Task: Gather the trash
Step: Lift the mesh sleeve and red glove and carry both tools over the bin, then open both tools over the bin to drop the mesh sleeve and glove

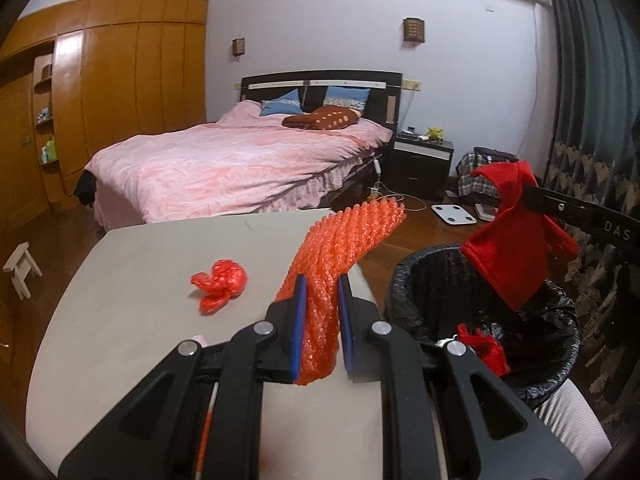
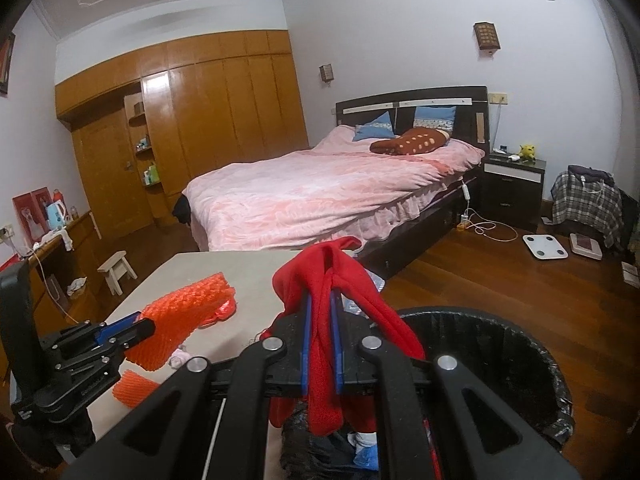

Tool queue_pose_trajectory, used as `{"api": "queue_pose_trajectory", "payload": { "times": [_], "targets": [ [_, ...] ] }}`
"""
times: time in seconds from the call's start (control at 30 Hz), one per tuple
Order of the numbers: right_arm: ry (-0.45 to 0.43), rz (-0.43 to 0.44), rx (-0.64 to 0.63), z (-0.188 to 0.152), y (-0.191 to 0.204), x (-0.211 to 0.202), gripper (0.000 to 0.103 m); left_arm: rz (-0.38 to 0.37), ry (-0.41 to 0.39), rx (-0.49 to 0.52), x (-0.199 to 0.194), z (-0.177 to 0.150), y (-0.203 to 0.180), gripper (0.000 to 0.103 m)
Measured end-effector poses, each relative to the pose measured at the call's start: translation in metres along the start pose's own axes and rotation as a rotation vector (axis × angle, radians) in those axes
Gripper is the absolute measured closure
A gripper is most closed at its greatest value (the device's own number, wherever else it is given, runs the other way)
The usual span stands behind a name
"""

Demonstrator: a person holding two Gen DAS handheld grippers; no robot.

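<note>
Over the bin (image 1: 404, 280) we find the right gripper (image 2: 321, 340) clamped on red cloth (image 2: 324, 280), nearer the mouth. Our left gripper (image 1: 322, 320) pinches orange mesh (image 1: 344, 236), lengthwise above the table (image 1: 120, 320), bin rightward.

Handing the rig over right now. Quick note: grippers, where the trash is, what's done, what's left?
Left gripper: shut on the orange foam net, above the table.
Right gripper: shut on the red cloth, beside the bin.
Bin, black liner, sits at the table's right edge; some trash is already in it.
Left: drop the cloth and the net in, then pick up the crumpled red plastic bag lying on the table.
</note>
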State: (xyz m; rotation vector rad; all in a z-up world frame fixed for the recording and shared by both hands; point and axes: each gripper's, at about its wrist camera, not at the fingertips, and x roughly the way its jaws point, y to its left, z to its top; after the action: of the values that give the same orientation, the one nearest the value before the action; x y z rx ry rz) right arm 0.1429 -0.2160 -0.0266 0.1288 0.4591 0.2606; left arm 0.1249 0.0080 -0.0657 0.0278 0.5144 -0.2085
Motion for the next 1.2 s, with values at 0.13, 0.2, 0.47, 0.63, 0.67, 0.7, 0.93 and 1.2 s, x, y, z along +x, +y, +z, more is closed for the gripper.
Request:
{"api": "queue_pose_trajectory", "payload": {
  "times": [0.13,0.2,0.47,0.63,0.67,0.7,0.93,1.2],
  "targets": [
    [-0.007,-0.028,0.012,-0.001,-0.012,-0.007,0.094,-0.046,0.007,0.016,0.009,0.003,-0.018,0.089],
    [-0.009,-0.047,0.019,-0.002,-0.02,-0.011,0.094,-0.069,0.01,0.029,0.013,0.004,-0.028,0.089],
    [-0.007,-0.136,0.055,-0.007,-0.059,-0.026,0.094,-0.205,0.018,0.087,0.035,0.011,-0.087,0.089],
    [0.009,-0.191,0.07,-0.011,-0.082,-0.031,0.094,-0.286,0.027,0.109,0.052,0.016,-0.123,0.084],
    [0.014,-0.205,0.07,-0.013,-0.085,-0.031,0.088,-0.306,0.031,0.109,0.056,0.017,-0.129,0.078],
    [0.02,-0.224,0.074,-0.015,-0.089,-0.031,0.077,-0.324,0.042,0.107,0.061,0.017,-0.134,0.057],
    [0.045,-0.27,0.111,-0.031,-0.112,-0.032,0.042,-0.314,0.075,0.08,0.078,0.015,-0.134,0.042],
    [0.015,-0.309,0.138,-0.038,-0.109,-0.033,0.006,-0.14,0.059,0.056,0.065,0.007,-0.081,0.018]
  ]
}}
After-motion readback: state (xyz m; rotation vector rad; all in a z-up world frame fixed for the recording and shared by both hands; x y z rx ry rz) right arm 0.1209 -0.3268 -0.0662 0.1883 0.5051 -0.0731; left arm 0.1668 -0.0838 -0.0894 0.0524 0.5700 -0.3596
